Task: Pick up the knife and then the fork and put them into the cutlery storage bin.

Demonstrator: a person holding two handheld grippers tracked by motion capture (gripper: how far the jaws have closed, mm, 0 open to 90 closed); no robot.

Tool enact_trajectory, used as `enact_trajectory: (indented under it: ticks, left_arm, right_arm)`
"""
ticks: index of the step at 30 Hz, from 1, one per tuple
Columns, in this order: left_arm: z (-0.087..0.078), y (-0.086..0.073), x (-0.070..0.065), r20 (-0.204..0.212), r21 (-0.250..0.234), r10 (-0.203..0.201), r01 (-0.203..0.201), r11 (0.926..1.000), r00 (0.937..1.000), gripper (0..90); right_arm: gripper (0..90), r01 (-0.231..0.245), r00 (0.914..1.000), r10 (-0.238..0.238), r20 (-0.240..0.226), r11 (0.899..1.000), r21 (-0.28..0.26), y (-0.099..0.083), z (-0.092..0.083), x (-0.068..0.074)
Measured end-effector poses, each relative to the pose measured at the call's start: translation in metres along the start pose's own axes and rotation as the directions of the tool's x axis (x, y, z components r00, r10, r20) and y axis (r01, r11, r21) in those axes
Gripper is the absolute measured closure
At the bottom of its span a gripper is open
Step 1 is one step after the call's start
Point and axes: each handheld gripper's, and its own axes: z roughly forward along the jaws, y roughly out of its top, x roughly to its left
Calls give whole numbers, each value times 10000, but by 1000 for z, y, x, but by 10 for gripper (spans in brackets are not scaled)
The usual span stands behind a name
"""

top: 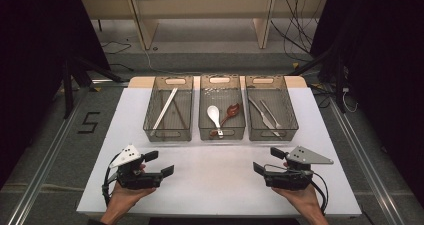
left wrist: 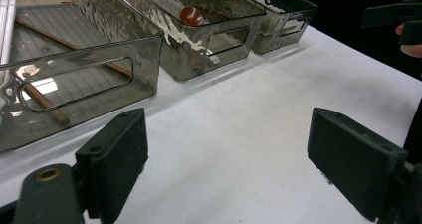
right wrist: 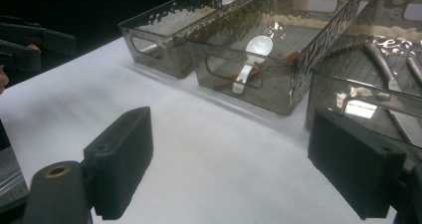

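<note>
a black "5" (top: 90, 122) is marked on the floor left of the table.

We have open bench (top: 215, 177) between left claw (top: 160, 163) and right claw (top: 266, 160), nothing lying on it, both with jaws spread. Ahead, three bins block a straight run: left bin (top: 168, 116), middle bin (top: 222, 114), right bin (top: 271, 114), set just beside each other with only narrow slots between. Entry is from above, through their open tops. Bare bench strips flank the row.
</note>
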Motion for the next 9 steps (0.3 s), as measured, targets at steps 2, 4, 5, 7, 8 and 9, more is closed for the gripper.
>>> enact_trajectory:
  ticks: [2,4,5,7,8,9]
  left_arm:
    - [0,0,0,-7,-4,-5,5,10000,10000,158]
    - [0,0,0,-10,-6,-7,7,10000,10000,158]
    - [0,0,0,-9,-7,-6,6,10000,10000,158]
    - [0,0,0,-21,-5,1,-1,10000,10000,157]
    - [0,0,0,-21,-4,4,-4,10000,10000,158]
    - [0,0,0,-18,-5,7,-7,10000,10000,157]
  right_arm:
    - [187,-4,10000,4,-7,10000,10,0,0,0]
    - [187,14,10000,-14,2,10000,18,0,0,0]
    - [187,13,10000,-13,-2,10000,17,0,0,0]
    - [187,-10,10000,10,12,10000,21,0,0,0]
    - [188,-11,10000,11,0,10000,11,0,0,0]
    - [187,-16,10000,16,11,10000,15,0,0,0]
